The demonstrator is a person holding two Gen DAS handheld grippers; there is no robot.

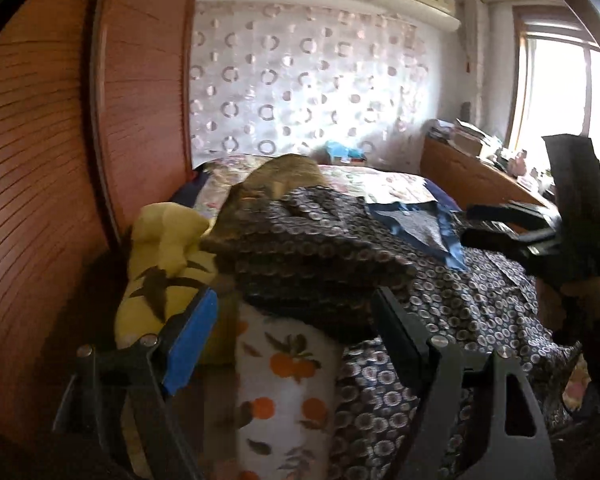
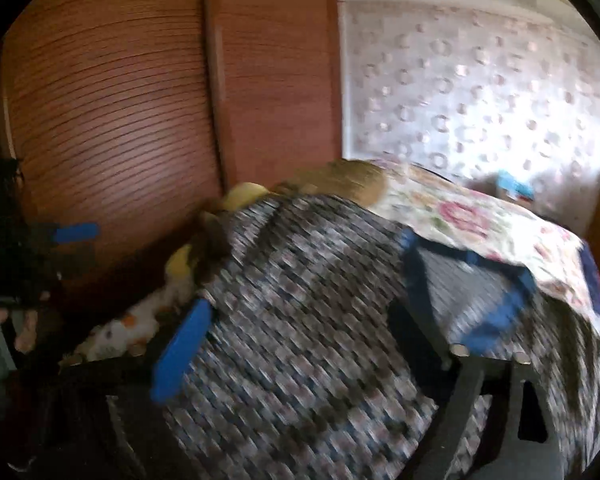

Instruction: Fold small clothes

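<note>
A bed (image 1: 384,184) fills the middle of a bedroom, beside a reddish wooden wardrobe (image 1: 60,160) and a wall papered with pale rings. Spread across the near part of the bed lies a dark garment (image 1: 480,300) printed with small circles; one part of it is folded over into a thick wad (image 1: 312,264) that rests on a white pillow with orange fruit print (image 1: 284,380). A smaller blue-edged cloth (image 1: 428,228) lies flat on the garment, farther back. A yellow soft toy (image 1: 164,256) leans by the wardrobe, touching the pillow. The left tongs (image 1: 292,320) stand open just in front of the wad, with nothing between the blue pad and the black finger. The right tongs (image 2: 300,328) hang open above the garment, gripping nothing; that view is blurred. From the left camera they appear at the right edge, over the bed's far side.
</note>
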